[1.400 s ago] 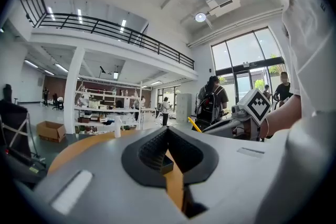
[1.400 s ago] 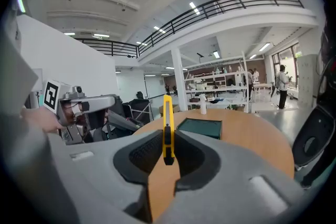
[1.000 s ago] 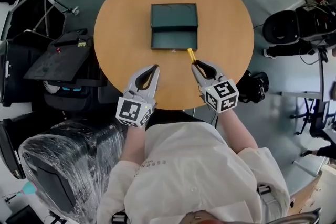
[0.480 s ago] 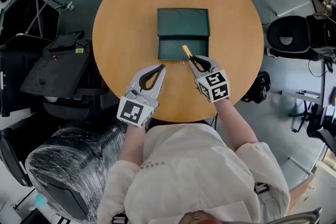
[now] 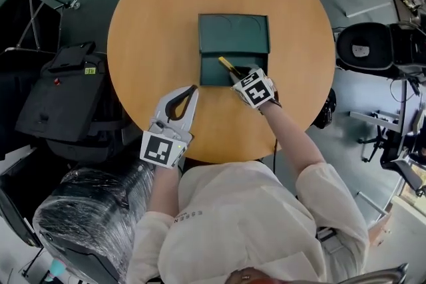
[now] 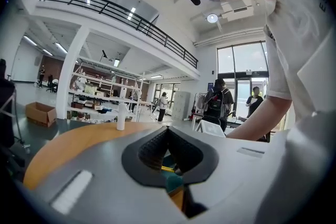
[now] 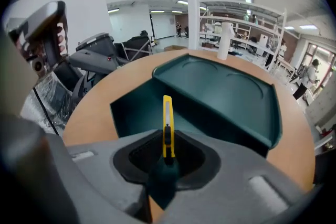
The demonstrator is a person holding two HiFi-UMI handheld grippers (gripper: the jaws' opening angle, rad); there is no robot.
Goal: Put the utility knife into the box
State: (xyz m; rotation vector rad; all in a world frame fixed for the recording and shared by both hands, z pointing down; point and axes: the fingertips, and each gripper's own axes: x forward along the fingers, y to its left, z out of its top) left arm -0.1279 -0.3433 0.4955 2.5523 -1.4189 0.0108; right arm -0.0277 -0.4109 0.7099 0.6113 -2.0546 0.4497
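Right gripper was clamped on the tail end of the yellow plastic utility knife. The knife stuck straight out ahead of the jaws, with its long axis in line with the gripper. Its tip was over the open tray of the dark green hinged box, pointing toward the raised lid. Probably only lowering and release were left.

Left gripper had its jaws together with nothing in them. It sat over the round wooden table, well apart from the box, so the right hand was clearly nearer.

The right gripper view showed the knife with its black slider and the pinch point. The head view showed it slanting up-left over the tray's right half.
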